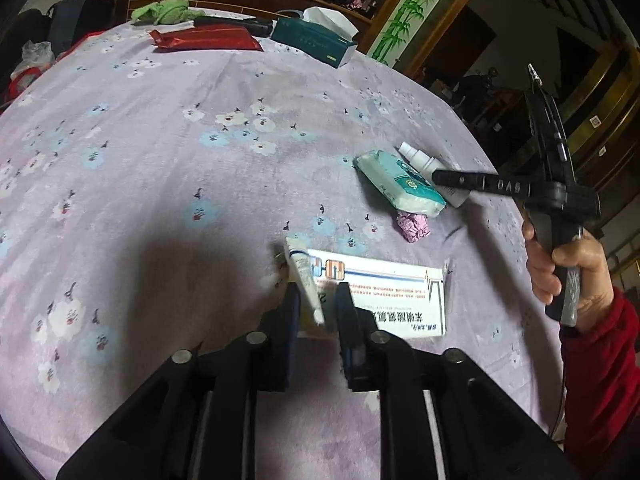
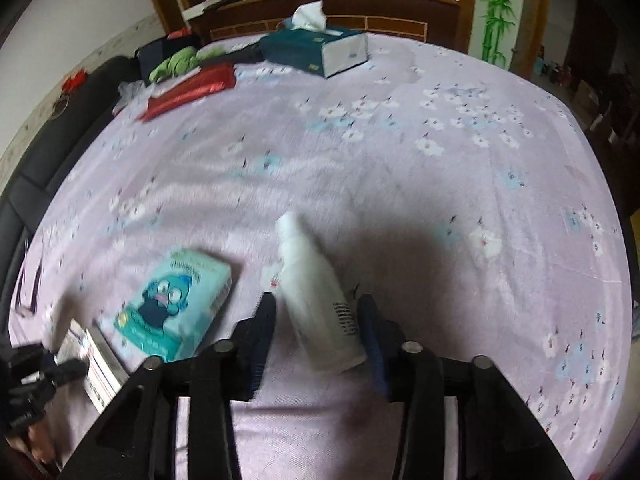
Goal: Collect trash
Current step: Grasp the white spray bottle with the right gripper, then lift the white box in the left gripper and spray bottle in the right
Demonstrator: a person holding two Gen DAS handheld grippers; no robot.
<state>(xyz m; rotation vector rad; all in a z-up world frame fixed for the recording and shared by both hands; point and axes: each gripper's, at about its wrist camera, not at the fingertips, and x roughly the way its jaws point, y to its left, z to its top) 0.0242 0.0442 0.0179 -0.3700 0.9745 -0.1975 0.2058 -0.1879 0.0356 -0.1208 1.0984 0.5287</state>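
Tablecloth [image 1: 168, 168], lilac with flowers, fills both views. At lower centre of the left view, the left gripper [image 1: 318, 300] straddles a small tube [image 1: 306, 280] lying on a printed box [image 1: 384, 292]; whether it grips, I cannot tell. The right gripper [image 2: 316, 312] stands apart around a white bottle [image 2: 316, 292] (lower centre), a tissue pack [image 2: 176, 304] beside it.

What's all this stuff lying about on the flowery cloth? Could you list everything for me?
Tablecloth: one, lilac with flowers, covers the table.
Tissue box: one, dark teal, far edge.
Red packet: one, far edge.
Green cloth: one, far edge.
Tissue pack: one, turquoise, right of centre.
White bottle: one, lying between the right gripper's fingers.
Pink crumpled paper: one, beside the tissue pack.
Medicine box: one, white, near edge.
Small tube: one, white, between the left gripper's fingers.
Left gripper: black.
Right gripper: black.
Hand: one, red sleeve.
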